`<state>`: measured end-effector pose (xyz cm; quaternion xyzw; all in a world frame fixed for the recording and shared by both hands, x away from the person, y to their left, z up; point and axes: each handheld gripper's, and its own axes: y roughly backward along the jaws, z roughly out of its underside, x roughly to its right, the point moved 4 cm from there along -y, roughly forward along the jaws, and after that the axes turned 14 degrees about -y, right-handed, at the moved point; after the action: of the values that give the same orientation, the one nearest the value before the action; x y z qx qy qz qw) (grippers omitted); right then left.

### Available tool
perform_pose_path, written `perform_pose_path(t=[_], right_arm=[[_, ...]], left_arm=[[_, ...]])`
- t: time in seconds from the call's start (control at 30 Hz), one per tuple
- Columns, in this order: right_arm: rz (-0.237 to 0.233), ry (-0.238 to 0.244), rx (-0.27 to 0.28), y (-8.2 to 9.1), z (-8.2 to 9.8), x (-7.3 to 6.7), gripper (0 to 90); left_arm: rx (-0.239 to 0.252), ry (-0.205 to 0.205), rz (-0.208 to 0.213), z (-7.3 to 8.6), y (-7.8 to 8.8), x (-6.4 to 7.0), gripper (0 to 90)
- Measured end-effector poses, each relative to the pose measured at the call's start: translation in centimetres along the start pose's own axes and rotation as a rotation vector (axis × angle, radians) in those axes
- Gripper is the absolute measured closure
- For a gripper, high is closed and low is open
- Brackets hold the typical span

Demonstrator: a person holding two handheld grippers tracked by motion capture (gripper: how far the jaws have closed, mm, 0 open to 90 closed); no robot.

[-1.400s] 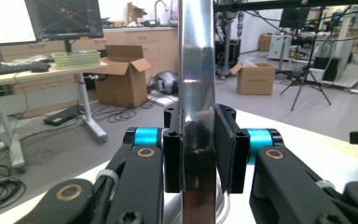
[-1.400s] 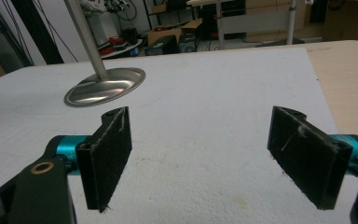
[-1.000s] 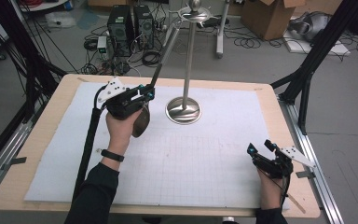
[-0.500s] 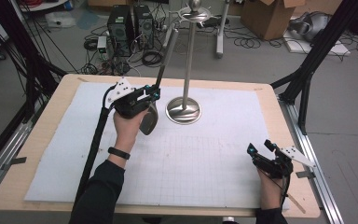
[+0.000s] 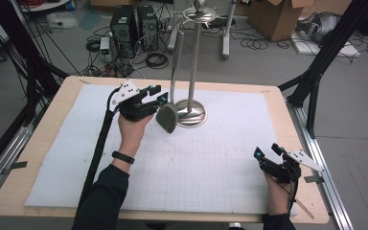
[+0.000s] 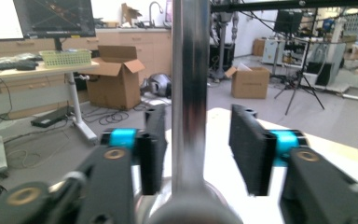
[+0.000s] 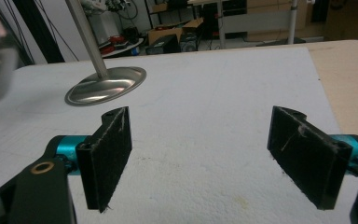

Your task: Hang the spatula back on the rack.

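A metal ladle hangs upright beside a silver stand (image 5: 195, 57); its bowl (image 5: 167, 118) sits just above the mat, by the stand's round base (image 5: 191, 114). My left gripper (image 5: 157, 94) is at the lower end of the ladle's handle. In the left gripper view the handle (image 6: 189, 93) stands between the jaws of that gripper (image 6: 196, 149), close to the left pad and with a gap to the right pad, so it is open. My right gripper (image 5: 263, 154) rests near the front right corner, open with nothing between its pads (image 7: 200, 154). The base (image 7: 106, 86) lies beyond it.
A white gridded mat (image 5: 211, 163) covers most of the wooden table (image 5: 43, 143). Black frame posts (image 5: 316, 72) rise at the right rear corner. Behind the table, a computer tower (image 5: 129, 24), cables and a cardboard box (image 5: 273, 14) sit on the floor.
My left gripper carried the ladle's lower end rightward toward the stand. The handle went from slanted to nearly upright, and the jaws now stand apart around it. My right gripper stayed still.
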<state>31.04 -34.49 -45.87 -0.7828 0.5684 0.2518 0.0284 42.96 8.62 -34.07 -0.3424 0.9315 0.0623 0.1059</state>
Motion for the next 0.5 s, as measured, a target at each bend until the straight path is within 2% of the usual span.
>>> perform_pose_path(t=[0.2,0.27,0.5], right_arm=[[0.000,0.002,0.003,0.0,0.0,0.0,21.1],[0.000,0.001,0.000,0.0,0.0,0.0,21.1],[0.001,-0.001,0.001,0.0,0.0,-0.1,21.1]], left_arm=[[-0.013,-0.012,-0.008,-0.3,1.5,0.1,38.3],[-0.022,-0.029,-0.015,-0.2,2.2,0.1,33.7],[-0.078,-0.068,-0.023,0.7,5.2,0.2,26.1]])
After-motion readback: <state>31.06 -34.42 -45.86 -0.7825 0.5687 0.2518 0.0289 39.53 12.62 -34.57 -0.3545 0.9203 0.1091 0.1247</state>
